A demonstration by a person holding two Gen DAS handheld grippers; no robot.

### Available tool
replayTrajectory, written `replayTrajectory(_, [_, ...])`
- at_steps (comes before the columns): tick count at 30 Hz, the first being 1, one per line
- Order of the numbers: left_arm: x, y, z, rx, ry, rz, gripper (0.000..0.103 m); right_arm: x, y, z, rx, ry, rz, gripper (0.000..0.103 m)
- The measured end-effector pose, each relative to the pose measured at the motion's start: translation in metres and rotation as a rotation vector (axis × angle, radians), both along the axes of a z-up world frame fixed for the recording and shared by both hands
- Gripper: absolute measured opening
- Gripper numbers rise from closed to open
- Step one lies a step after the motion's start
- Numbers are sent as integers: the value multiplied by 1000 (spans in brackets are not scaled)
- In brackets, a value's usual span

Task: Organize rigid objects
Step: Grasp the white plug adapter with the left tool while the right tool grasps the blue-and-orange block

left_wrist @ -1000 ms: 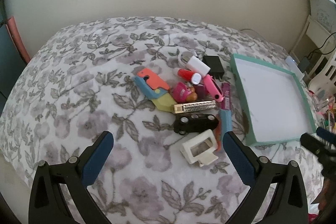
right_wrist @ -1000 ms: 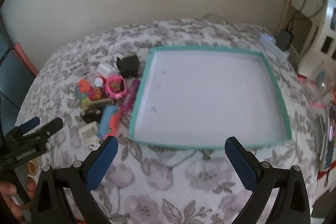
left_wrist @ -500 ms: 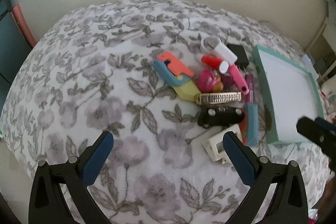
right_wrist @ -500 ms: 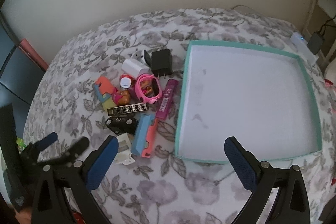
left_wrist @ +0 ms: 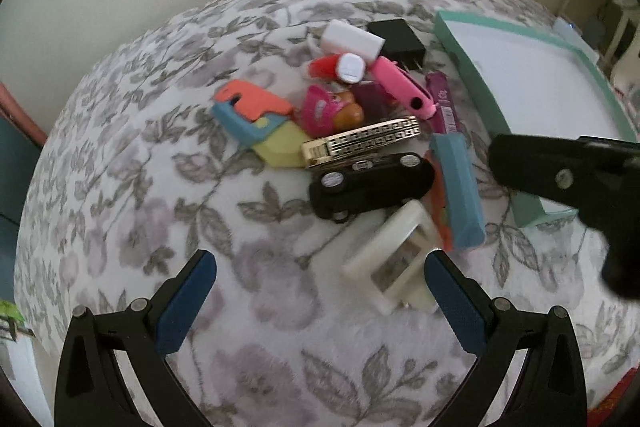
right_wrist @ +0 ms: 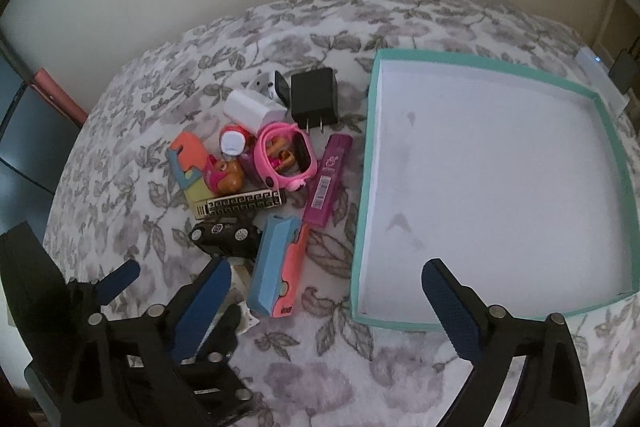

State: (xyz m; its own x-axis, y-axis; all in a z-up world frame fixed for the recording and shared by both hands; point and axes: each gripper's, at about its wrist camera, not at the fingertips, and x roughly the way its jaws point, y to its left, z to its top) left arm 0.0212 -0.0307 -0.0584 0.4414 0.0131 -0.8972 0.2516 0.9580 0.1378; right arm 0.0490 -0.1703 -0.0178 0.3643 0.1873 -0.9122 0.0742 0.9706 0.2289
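Beside teal tray [right_wrist: 362,187]: toy pile [right_wrist: 256,183], unsorted.

You are looking at a pile of small rigid things lying on the floral bedspread just left of the teal tray [right_wrist: 362,187], whose white inside is bare. Nearest the tray, a purple tube [right_wrist: 327,182] is lying parallel to its left wall. A black charger [right_wrist: 313,97] is sitting at the pile's far end, beside a white adapter [right_wrist: 252,111]. A pink watch [right_wrist: 286,157] is resting mid-pile. A gold patterned bar [right_wrist: 240,205] is lying above a black toy car [right_wrist: 224,237], and a blue-and-coral case [right_wrist: 276,265] is lying near the tray's near-left corner.
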Motion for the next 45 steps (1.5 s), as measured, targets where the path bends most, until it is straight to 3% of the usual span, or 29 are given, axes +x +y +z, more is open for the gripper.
replayTrajectory(8, [5, 4, 0, 0, -24, 33, 103, 2, 5, -2, 26, -8, 25, 87])
replayTrajectory(11, [9, 13, 1, 42, -51, 70, 103, 2, 13, -2, 28, -12, 49, 83])
replayTrajectory(15, [17, 34, -6, 47, -20, 133, 103, 2, 20, -4, 44, -7, 75, 77])
replayTrajectory(22, [22, 58, -12, 39, 9, 215, 103, 5, 34, -10, 36, 11, 118, 55])
replayTrajectory(33, [22, 49, -16, 94, 10, 199, 101, 9, 48, -30, -13, 58, 158, 38])
replayTrajectory(42, [25, 29, -14, 120, -6, 132, 89, 11, 40, -46, 2, 92, 126, 28])
replayTrajectory(45, [25, 25, -11, 95, 6, 110, 72, 9, 39, -46, 2, 88, 129, 29])
